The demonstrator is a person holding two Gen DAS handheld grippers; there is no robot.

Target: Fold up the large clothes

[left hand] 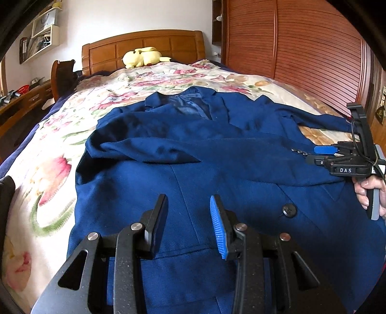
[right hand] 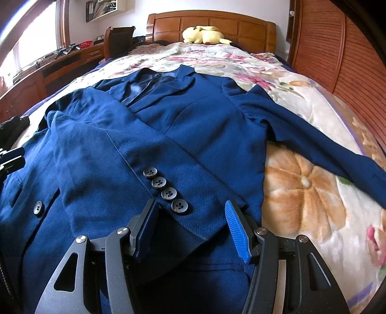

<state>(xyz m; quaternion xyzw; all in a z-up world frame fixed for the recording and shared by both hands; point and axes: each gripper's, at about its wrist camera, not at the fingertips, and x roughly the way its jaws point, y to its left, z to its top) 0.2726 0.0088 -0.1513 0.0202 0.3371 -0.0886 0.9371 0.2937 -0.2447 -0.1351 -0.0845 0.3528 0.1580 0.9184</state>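
**A:** so the blue blazer (right hand: 193,135) lies face up across the middle of the frame on the floral blanket (right hand: 301,183). One sleeve (right hand: 135,154) is folded across the chest, its cuff buttons (right hand: 166,190) low centre; the other sleeve (right hand: 313,145) trails off toward the right edge.

**B:** anything around it?

**A:** yellow plush toy (right hand: 205,35) up top by the wooden headboard (right hand: 212,23), desk (right hand: 48,70) at upper left, slatted wardrobe (right hand: 342,53) on the right. Nothing sits on the blazer.

**B:** grippers?

**A:** right gripper (right hand: 190,231) is parted and tilted down, the folded cuff lying between its fingers, pads not pressing it. Left gripper (left hand: 189,224) hangs parted over the lower front, gripping nothing. A hand (left hand: 369,193) holds the right one's handle at the right edge.
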